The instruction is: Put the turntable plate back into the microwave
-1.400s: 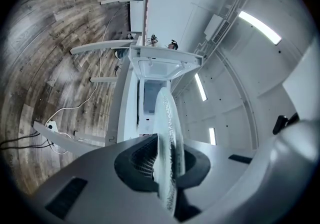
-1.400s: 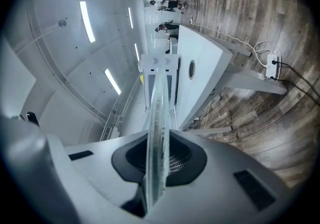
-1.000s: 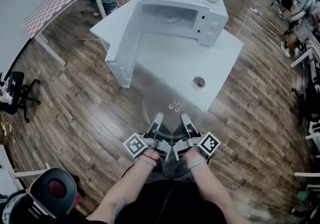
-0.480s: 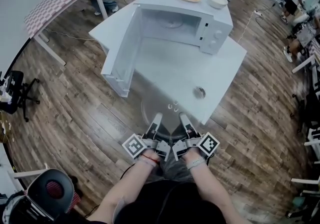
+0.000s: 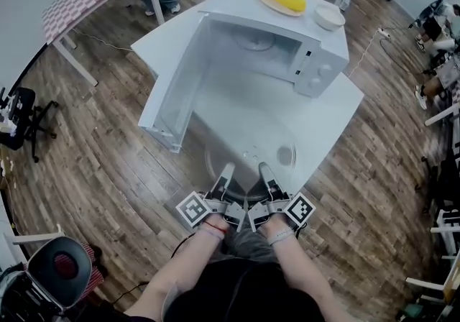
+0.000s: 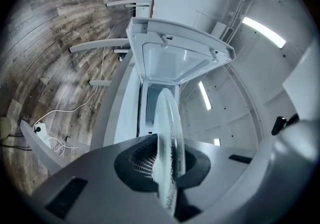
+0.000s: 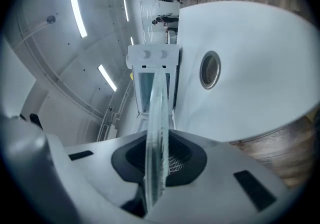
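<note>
I have left gripper (image 5: 226, 172) and right gripper (image 5: 264, 169) both clamped on the near rim of the clear glass turntable plate (image 5: 244, 146), before the open microwave (image 5: 320, 62). Its far rim barely shows.

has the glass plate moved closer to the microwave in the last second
Yes. The turntable plate has gone forward, toward the microwave: it now covers more of the table's near corner and reaches the small ring there.

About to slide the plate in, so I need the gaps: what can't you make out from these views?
Head view: microwave cavity floor too small and shadowed to read its hub.
Gripper views: edge-on turntable plate cuts across the cavity.
Head view: small ring on the table, blurred through the glass.
</note>
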Available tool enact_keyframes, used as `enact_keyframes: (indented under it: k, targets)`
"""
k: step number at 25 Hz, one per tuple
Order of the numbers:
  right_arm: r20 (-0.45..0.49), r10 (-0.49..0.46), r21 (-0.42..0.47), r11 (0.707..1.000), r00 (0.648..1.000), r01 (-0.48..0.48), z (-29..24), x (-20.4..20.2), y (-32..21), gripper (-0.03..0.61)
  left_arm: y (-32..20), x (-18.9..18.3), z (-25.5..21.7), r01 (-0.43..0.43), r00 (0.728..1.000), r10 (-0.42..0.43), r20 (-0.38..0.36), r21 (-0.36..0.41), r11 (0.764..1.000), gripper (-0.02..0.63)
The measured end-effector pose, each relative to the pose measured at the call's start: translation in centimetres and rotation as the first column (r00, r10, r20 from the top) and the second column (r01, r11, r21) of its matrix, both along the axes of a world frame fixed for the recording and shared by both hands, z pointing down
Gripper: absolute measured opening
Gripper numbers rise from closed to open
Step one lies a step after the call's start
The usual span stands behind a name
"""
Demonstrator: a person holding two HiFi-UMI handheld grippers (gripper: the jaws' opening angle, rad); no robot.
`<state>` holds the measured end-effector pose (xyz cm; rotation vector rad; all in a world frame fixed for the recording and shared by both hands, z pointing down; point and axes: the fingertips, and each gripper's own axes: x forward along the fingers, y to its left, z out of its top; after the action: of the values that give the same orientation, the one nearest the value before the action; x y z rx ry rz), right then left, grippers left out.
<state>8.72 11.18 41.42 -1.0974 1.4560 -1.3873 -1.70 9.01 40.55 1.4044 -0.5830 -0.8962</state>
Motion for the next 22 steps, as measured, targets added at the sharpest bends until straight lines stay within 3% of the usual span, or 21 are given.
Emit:
enact_keyframes:
  k: [10, 22]
  targets:
    - [0.000, -0.059, 0.006, 0.998, 0.998, 0.059, 0.1, 2.5, -5.1, 0.040, -4.5, 2.4, 0.1, 0.056, 0.998, -0.056, -0.003, 0.003, 0.998, 0.032]
    - [0.018, -0.100, 0.000, 0.995, 0.995, 0.100, 1.1, 3.2, -6.9, 0.040, -5.8, 3.1, 1.0, 0.082, 0.996, -0.083, 0.033, 0.014, 0.997, 0.032]
